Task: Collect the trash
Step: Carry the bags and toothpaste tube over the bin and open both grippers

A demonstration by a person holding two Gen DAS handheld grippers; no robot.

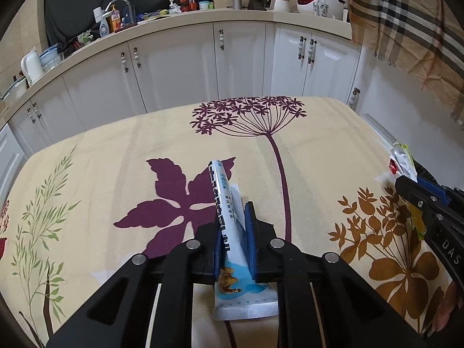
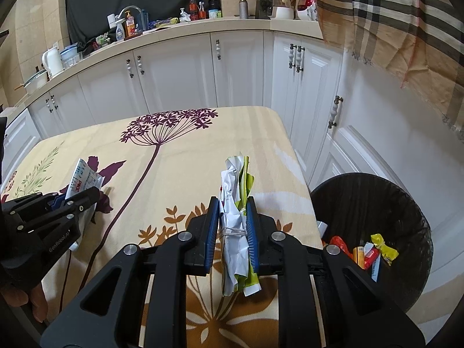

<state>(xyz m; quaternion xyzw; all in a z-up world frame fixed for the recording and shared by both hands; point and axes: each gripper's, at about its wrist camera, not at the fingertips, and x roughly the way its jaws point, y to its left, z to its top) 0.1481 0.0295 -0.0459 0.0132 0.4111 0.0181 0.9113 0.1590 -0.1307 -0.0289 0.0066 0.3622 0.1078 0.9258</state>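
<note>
Left wrist view shows the left tool (image 1: 235, 232) closed on a white and blue snack wrapper (image 1: 229, 220) that stands on edge between its blue pads, its lower end touching the flower-printed worktop (image 1: 116, 150). In the right wrist view, the right tool (image 2: 232, 226) is clamped around a crumpled bundle of white and green wrappers (image 2: 236, 220), held over the worktop near its edge, just beside the dark trash bin (image 2: 374, 220). The bin stands on the floor against the worktop and already holds several bright wrappers. The wrapper in the left tool is thin and slick, and is likely gripped only along part of its length, so a quick swing toward the bin could let it slip out. The bundle's loose ends could snag on the bin's rim and spill outside.
</note>
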